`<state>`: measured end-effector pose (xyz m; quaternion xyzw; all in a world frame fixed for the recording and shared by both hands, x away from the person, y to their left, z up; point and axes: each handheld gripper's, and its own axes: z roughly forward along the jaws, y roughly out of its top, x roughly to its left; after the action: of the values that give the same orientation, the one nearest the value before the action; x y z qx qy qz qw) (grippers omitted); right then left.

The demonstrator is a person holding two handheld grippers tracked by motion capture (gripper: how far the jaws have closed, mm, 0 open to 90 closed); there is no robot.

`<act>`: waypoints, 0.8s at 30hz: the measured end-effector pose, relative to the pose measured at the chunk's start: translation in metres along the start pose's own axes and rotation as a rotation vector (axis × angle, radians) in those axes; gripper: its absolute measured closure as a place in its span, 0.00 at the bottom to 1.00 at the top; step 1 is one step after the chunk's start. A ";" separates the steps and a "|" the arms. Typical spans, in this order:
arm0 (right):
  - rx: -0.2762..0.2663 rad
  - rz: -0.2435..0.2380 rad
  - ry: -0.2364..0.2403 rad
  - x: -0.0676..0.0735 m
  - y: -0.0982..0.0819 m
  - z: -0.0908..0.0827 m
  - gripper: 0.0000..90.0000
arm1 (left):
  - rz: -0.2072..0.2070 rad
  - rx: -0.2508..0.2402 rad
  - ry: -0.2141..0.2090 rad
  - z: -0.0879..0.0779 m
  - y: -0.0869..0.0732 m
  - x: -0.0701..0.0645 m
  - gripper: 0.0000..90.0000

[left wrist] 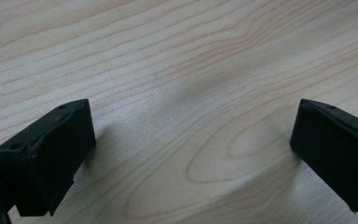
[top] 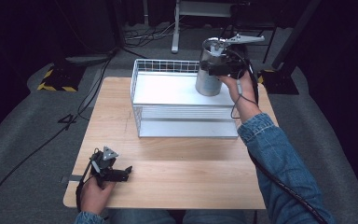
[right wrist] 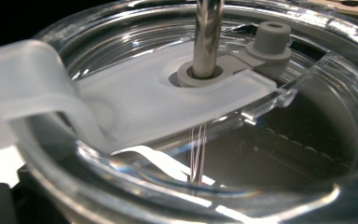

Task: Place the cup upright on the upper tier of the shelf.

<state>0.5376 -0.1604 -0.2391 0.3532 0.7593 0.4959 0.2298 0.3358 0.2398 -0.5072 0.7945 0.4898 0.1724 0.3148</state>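
Left gripper point(top: 121, 172) idle, jaws spread, near worktop point(top: 177, 177) front-left corner; right gripper point(top: 223, 70) jaws clenched on steel tumbler point(top: 209, 79) rim over wire basket point(top: 142, 79) — we judge it stiff, slippery, best held there.

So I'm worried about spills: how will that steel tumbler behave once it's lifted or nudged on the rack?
The steel tumbler looks tall for its base, so it probably tips if pushed high up. Its smooth metal wall likely slips between the right gripper fingers. The clear lid with its metal straw may limit spills, not stop them.

Right gripper point(top: 224, 69) jaws hidden behind tumbler point(top: 210, 74); clear lid point(right wrist: 205, 116) cut off at frame edges, its near tab blurred.
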 end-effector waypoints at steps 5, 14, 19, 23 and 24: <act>-0.001 0.001 -0.001 0.000 0.000 0.000 0.04 | 0.000 0.000 0.000 0.000 0.000 0.000 0.00; -0.014 0.003 0.004 -0.002 -0.001 0.002 0.03 | 0.000 0.000 0.000 0.000 0.000 0.000 0.00; -0.047 0.013 0.012 -0.004 -0.003 0.001 0.00 | 0.003 -0.001 0.001 0.000 0.000 0.000 0.00; -0.042 0.010 0.020 -0.005 -0.003 -0.001 0.00 | 0.004 0.000 0.001 0.000 0.000 0.000 0.00; -0.043 0.013 0.021 -0.004 -0.003 -0.002 0.00 | 0.006 0.001 0.002 0.000 0.000 0.000 0.00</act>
<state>0.5382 -0.1656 -0.2416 0.3478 0.7484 0.5174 0.2263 0.3360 0.2402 -0.5070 0.7960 0.4877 0.1738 0.3135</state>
